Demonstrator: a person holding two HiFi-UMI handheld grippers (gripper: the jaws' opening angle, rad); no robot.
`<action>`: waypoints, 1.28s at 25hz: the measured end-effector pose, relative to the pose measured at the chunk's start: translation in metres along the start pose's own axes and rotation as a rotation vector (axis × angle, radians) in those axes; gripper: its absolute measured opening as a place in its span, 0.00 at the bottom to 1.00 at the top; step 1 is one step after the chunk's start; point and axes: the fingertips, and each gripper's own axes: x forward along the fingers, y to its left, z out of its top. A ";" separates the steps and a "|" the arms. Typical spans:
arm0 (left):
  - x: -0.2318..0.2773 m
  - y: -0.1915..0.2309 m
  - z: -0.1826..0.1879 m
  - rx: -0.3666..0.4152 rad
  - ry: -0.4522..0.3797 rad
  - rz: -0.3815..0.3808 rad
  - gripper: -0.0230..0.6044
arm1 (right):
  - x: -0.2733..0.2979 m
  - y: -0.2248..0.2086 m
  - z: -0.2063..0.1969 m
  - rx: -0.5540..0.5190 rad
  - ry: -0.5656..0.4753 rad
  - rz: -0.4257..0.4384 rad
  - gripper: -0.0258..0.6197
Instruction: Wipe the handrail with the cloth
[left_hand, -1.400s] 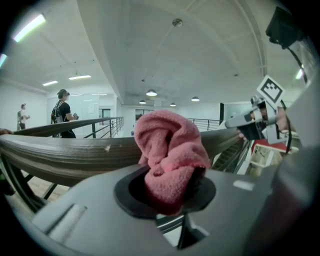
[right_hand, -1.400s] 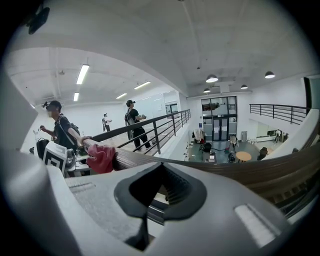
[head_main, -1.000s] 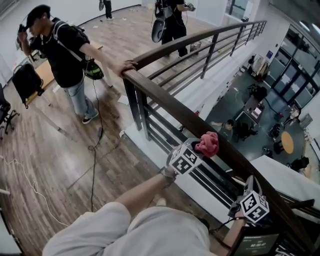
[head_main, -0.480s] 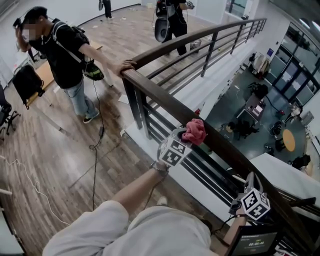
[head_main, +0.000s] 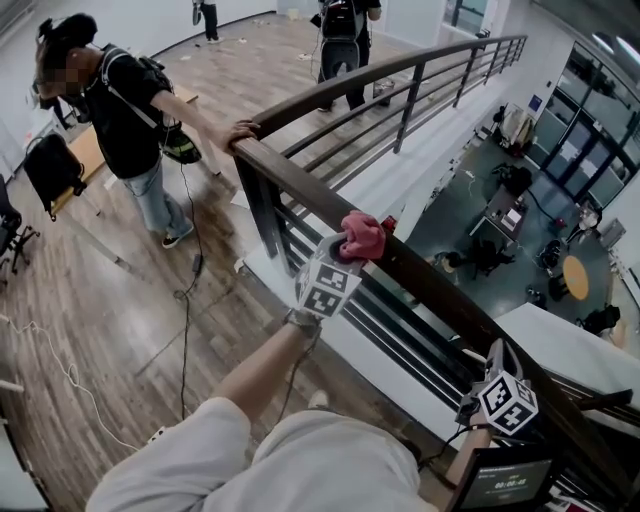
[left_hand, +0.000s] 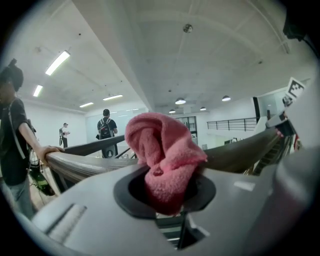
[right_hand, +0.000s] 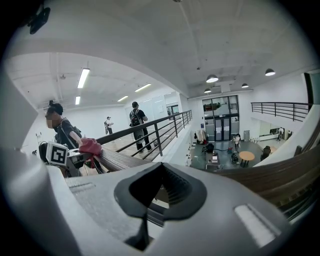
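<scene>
In the head view, the left tongs (head_main: 352, 248) pinch a bunched pink cloth (head_main: 362, 234) and press it onto the top of the dark wooden handrail (head_main: 440, 292), a little below the rail's bend. The marker cube sits just under the cloth on the near side of the rail. The right tongs (head_main: 497, 362) sit lower right, close beside the same rail and well apart from the cloth. At the bend, a person in black (head_main: 115, 110) rests a hand (head_main: 238, 130) on the rail. Another person with a backpack (head_main: 340, 28) stands farther along it.

In the left gripper view, the left tongs (left_hand: 167, 207) are pressed onto the cloth (left_hand: 162, 152), which bulges up out of the hollow between them. The handrail (left_hand: 82, 166) runs behind it, and the person's hand (left_hand: 50, 149) lies on it at left.

In the right gripper view, the right tongs (right_hand: 160, 194) are pressed together with nothing between them. The handrail (right_hand: 126, 161) runs away to the left, where the cloth (right_hand: 90, 146) sits on top of it.
</scene>
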 end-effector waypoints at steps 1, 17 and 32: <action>0.001 -0.002 0.001 0.001 0.005 -0.003 0.18 | -0.001 -0.001 0.001 0.000 -0.002 0.004 0.04; 0.025 -0.047 0.012 -0.061 0.030 -0.011 0.18 | -0.016 -0.063 -0.006 0.026 -0.016 -0.020 0.04; 0.031 -0.091 0.009 -0.071 0.045 -0.064 0.17 | -0.027 -0.098 -0.007 -0.033 -0.011 -0.009 0.04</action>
